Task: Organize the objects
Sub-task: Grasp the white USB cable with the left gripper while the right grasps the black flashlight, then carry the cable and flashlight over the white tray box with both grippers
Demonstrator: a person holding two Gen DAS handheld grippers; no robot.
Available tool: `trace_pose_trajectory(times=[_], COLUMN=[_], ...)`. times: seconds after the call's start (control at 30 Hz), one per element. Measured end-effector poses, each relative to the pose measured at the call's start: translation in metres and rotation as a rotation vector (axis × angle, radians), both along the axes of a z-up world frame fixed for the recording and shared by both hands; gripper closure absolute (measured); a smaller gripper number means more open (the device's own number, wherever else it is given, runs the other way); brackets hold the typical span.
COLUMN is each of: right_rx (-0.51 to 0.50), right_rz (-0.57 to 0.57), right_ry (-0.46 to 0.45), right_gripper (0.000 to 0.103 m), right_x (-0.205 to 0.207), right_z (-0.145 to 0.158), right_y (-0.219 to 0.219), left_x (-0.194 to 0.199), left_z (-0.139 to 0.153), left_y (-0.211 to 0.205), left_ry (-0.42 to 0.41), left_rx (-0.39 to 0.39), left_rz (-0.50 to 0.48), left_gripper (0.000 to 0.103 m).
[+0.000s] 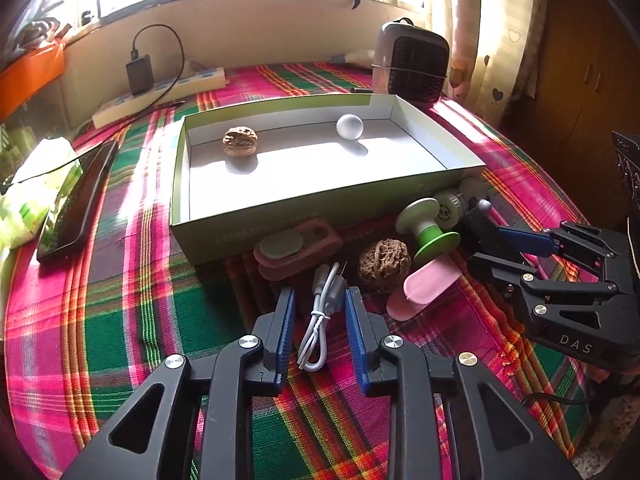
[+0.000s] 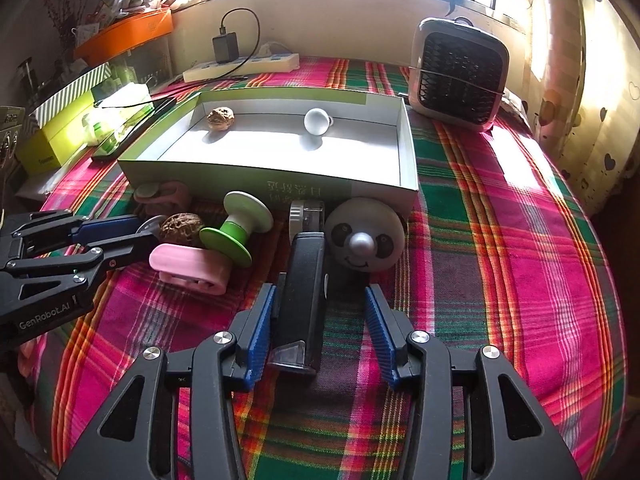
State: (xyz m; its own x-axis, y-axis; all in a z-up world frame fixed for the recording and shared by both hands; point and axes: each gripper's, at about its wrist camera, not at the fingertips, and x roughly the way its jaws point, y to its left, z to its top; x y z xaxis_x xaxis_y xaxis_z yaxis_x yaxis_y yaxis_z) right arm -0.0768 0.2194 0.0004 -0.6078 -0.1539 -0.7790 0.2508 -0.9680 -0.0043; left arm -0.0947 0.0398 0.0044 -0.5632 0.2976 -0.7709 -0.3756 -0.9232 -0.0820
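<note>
Box (image 1: 280, 216) contains one walnut (image 1: 240, 141) and a ball (image 1: 349, 126); other items remain outside. Left gripper (image 1: 320, 300) straddles a white cable (image 1: 320, 312), right gripper (image 2: 320, 304) a black device (image 2: 304, 280); neither is clamped.

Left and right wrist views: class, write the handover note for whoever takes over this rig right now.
Left gripper: open, astride the cable, not pressing it.
Right gripper: open, around the black device, not clamped.
Done: one walnut and the white ball lie in the box.
Left: cable, device, second walnut, green spool, pink clip and panda ball, all on the cloth before the box.
</note>
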Motion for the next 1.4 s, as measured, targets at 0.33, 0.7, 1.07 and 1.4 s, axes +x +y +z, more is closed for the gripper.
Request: trace_pose_trajectory(times=[0.33,0.7,1.07,1.4], right_rx=[0.001,-0.004,-0.004,-0.011], right_rz=[0.018,0.021,0.022,0.014], right_ry=[0.006,0.005,0.005,0.008], right_gripper=[0.075,0.078,0.078,0.078], right_x=[0.0025,0.0025,0.0025,0.0032], right_z=[0.0001,0.0001,0.0000,0.0007], right_y=[-0.0027,-0.0027,-0.0024,-0.0016], left_x=[0.0012,0.0013,0.0006,0.0025], left_z=[-0.0002,0.0001,0.0000,0.0008], left_y=[0.0011,-0.0012,-0.0016,-0.0023], left_ry=[0.004,0.005,0.004,0.003], left_rx=[-0.004,-0.002,-0.001,0.004], left_rz=[0.021,0.023,0.025,0.023], left_gripper=[0.084,0.087,0.089,0.090])
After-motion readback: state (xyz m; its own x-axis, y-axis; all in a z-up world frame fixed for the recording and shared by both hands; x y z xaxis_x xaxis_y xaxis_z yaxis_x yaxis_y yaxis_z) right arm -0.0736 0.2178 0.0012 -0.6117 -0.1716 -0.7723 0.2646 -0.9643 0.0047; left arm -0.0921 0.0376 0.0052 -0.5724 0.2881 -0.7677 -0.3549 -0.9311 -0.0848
